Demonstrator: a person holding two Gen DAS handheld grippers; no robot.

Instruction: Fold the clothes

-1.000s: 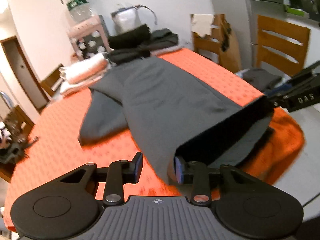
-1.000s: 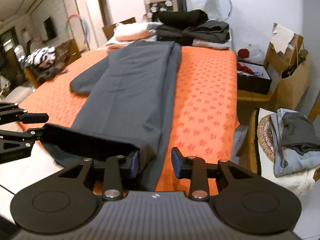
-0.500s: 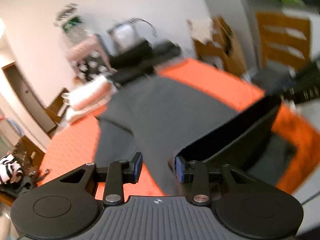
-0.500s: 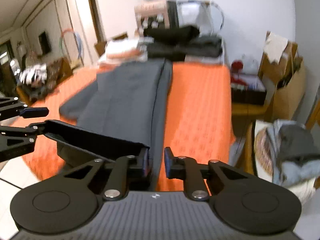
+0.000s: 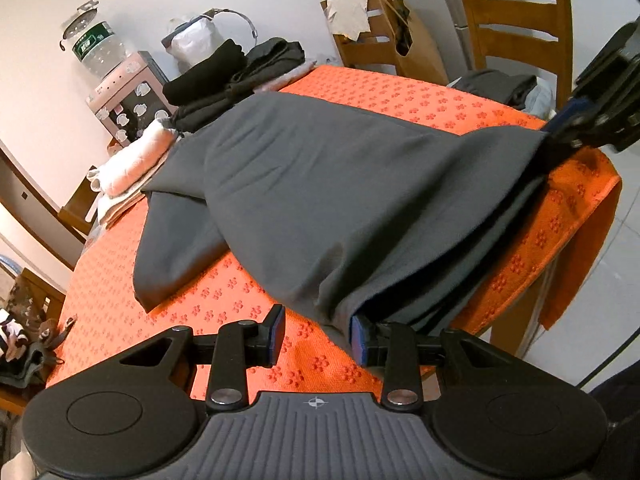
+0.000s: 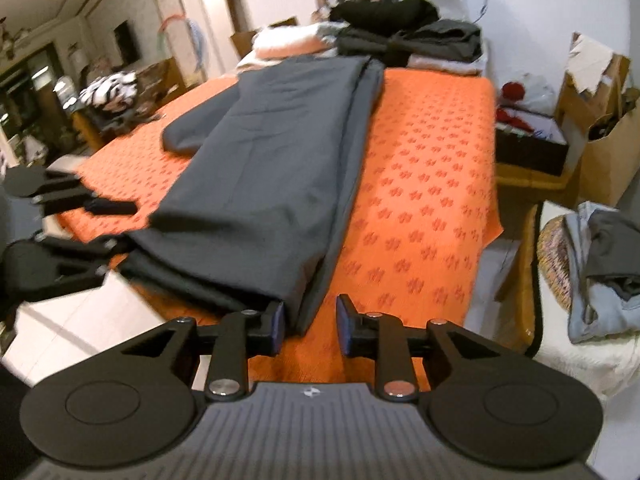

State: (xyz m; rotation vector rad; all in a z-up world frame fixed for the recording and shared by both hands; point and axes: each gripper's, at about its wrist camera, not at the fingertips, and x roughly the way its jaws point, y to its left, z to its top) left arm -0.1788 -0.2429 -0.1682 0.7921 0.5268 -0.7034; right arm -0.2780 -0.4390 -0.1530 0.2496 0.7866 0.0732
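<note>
A dark grey garment [image 5: 320,184] lies lengthwise on the orange tablecloth [image 5: 400,92], its near hem draped at the table's front edge. My left gripper [image 5: 318,336] is at the hem's left corner. The cloth rests against the right finger only, and the left pad stands clear of it. My right gripper [image 6: 310,326] is at the other corner of the garment [image 6: 272,160]. Its jaws are opening, and the cloth hangs beside the left pad without being pressed. Each gripper shows in the other's view: the right gripper [image 5: 576,128] and the left gripper [image 6: 100,216].
Folded dark and pale clothes [image 5: 224,76] are stacked at the table's far end beside a water dispenser [image 5: 120,92]. A wooden chair [image 5: 516,28] and a paper bag [image 5: 384,40] stand beyond the table. More clothes [image 6: 600,264] lie on a seat at the right.
The hem, held up taut between both grippers half a second ago, has sunk onto the table edge. The right jaws narrowed, then widened again. Both grippers came down.
</note>
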